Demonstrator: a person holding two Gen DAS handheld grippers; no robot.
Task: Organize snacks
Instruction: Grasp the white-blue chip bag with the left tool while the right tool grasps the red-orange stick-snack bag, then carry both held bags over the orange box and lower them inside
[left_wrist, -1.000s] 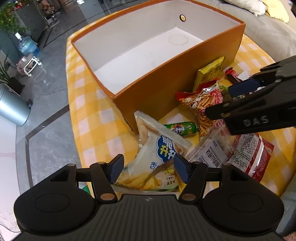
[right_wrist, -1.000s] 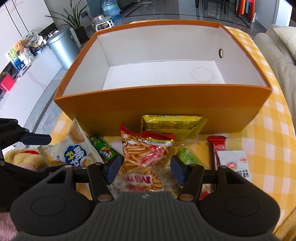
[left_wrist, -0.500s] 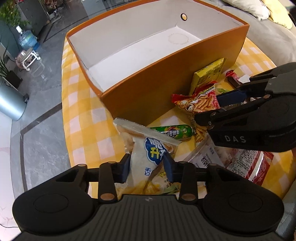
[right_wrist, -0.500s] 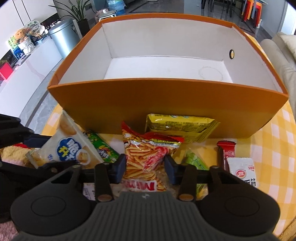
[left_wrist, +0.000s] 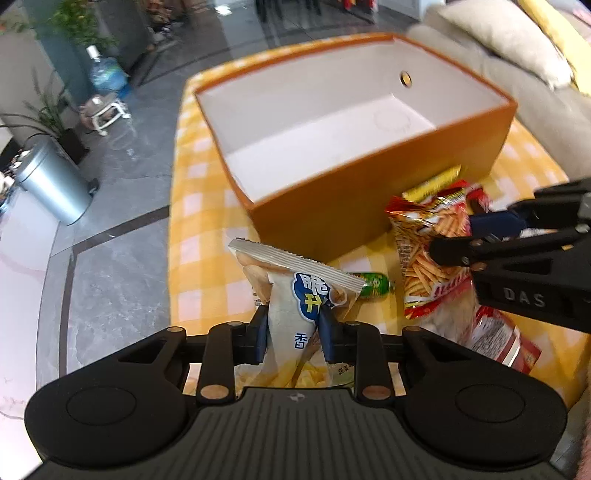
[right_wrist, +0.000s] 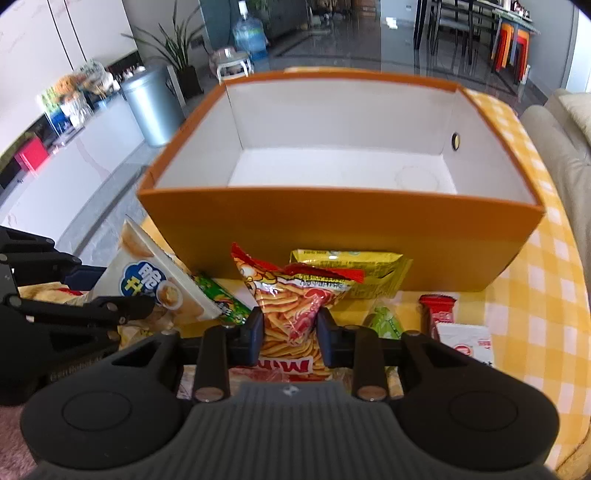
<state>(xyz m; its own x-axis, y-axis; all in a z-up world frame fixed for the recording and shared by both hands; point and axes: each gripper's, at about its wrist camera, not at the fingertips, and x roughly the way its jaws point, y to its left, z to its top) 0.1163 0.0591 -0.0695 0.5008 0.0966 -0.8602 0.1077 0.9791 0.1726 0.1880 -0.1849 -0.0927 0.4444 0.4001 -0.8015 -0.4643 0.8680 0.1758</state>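
My left gripper (left_wrist: 293, 330) is shut on a white chip bag with blue lettering (left_wrist: 295, 295) and holds it up in front of the orange box (left_wrist: 369, 206). The bag also shows in the right wrist view (right_wrist: 155, 280). My right gripper (right_wrist: 290, 332) is shut on a red bag of snack sticks (right_wrist: 295, 306), lifted just before the box's near wall (right_wrist: 332, 236); that bag also shows in the left wrist view (left_wrist: 432, 240). The box is open, white inside and empty.
On the yellow checked cloth (right_wrist: 535, 295) lie a yellow packet (right_wrist: 351, 269), a green sausage snack (left_wrist: 373, 286), a green packet (right_wrist: 384, 321), a red bar (right_wrist: 439, 310) and a white-red packet (right_wrist: 469, 339). A grey bin (left_wrist: 51, 184) stands on the floor at left. A sofa (left_wrist: 535, 85) is at right.
Both grippers closed: the left on the white chip bag, the right on the red snack-stick bag. Both bags have been lifted off the cloth toward the box.
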